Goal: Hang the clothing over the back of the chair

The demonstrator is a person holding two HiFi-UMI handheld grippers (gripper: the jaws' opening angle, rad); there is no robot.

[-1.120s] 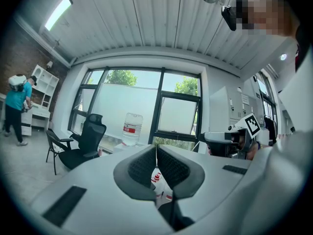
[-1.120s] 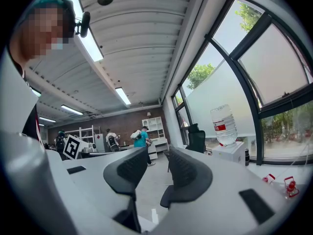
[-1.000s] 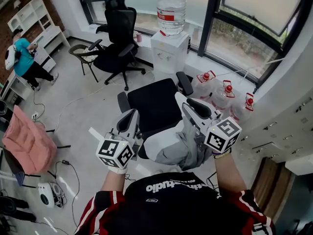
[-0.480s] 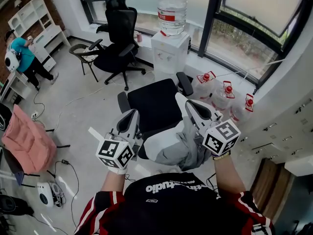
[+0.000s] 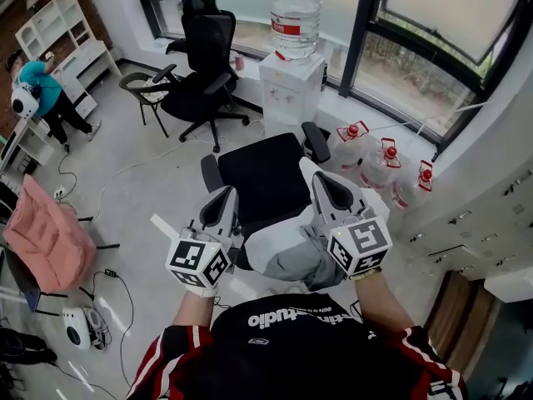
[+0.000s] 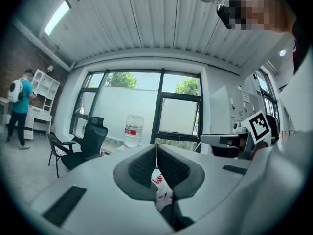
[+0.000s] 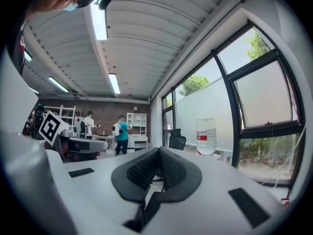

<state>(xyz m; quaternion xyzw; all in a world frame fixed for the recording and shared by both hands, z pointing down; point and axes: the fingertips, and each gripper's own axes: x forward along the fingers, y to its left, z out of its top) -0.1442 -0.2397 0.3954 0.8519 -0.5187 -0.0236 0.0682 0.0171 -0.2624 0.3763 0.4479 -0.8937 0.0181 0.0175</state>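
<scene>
The clothing (image 5: 287,252), a grey and white garment, lay draped over the back of the black chair (image 5: 262,177), its folds bunched towards the right side. Both grippers were held level above it. The left gripper (image 5: 223,197) had its jaws pressed together with nothing between them, and the right gripper (image 5: 318,182) was likewise closed and empty, so neither had hold of the cloth.

The hanging looked all but done. What remained, by my reckoning, was to check the drape: the cloth should fall evenly on both sides of the back, or its own weight may drag it off. Any tidying would call for a small pinch at the bunched edge and a gentle pull sideways – not upward.
</scene>
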